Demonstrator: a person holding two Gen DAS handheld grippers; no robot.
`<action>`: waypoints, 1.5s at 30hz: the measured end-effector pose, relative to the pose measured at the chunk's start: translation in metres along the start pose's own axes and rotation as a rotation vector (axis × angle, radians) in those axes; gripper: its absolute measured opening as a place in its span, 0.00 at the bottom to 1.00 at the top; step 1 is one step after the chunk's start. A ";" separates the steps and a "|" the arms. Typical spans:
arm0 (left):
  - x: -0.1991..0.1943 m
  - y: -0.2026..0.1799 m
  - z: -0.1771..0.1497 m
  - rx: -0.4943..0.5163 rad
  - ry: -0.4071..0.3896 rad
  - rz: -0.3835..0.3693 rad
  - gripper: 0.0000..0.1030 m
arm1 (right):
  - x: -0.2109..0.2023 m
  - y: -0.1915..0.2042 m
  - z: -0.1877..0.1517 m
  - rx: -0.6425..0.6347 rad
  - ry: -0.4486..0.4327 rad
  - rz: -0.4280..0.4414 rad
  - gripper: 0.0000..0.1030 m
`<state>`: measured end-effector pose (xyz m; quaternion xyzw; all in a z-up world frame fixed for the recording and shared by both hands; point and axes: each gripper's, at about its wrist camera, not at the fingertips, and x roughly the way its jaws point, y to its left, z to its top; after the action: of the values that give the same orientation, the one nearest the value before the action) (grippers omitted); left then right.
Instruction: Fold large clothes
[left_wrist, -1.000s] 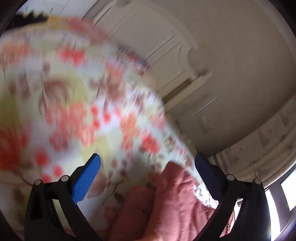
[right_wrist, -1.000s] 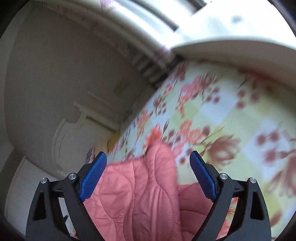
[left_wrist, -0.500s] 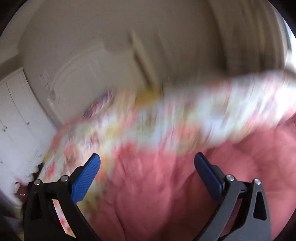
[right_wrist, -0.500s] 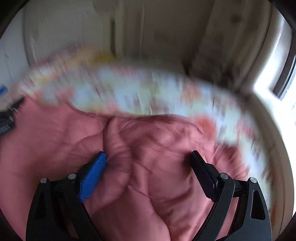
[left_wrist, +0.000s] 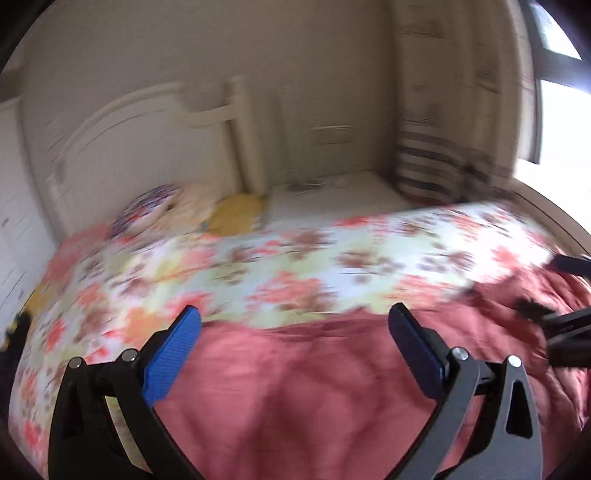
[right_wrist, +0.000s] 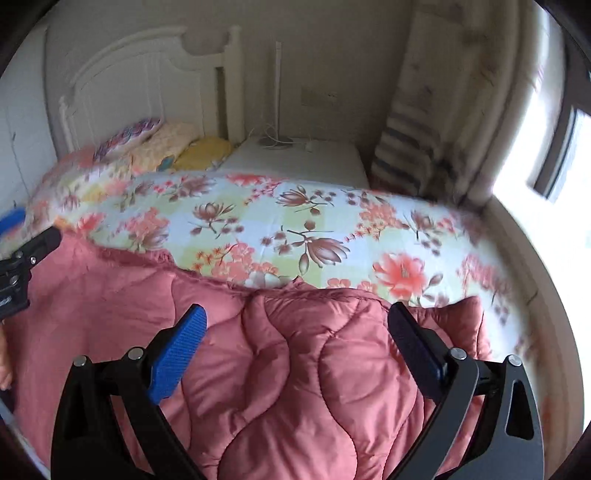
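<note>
My left claw (left_wrist: 293, 328) and right claw (right_wrist: 295, 325) both gape wide, gripping nothing. The pink quilted coat (right_wrist: 288, 369) lies spread on the floral bedsheet (right_wrist: 295, 225), filling the 6 o'clock half of each view. Pillows (right_wrist: 162, 144) sit by the headboard (right_wrist: 122, 81) at 10 o'clock.

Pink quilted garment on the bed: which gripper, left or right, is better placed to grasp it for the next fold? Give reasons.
Probably the right gripper. Its open jaws frame a raised bunched fold of the pink quilted garment. The left gripper, also open, faces flatter fabric near the floral bedspread.
</note>
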<state>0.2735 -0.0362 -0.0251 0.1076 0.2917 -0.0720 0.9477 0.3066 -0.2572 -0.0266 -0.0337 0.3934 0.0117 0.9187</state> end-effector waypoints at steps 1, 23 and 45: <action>0.014 -0.016 -0.008 0.030 0.036 -0.022 0.98 | 0.007 0.004 -0.005 -0.027 0.021 -0.004 0.93; 0.060 0.074 -0.060 -0.078 0.228 0.097 0.98 | 0.026 -0.145 -0.078 0.376 0.128 0.032 0.95; 0.059 0.064 -0.060 -0.029 0.210 0.140 0.98 | 0.005 0.018 -0.032 -0.013 0.108 0.043 0.95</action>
<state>0.3025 0.0361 -0.0963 0.1209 0.3819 0.0102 0.9162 0.2857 -0.2419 -0.0530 -0.0318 0.4432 0.0323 0.8953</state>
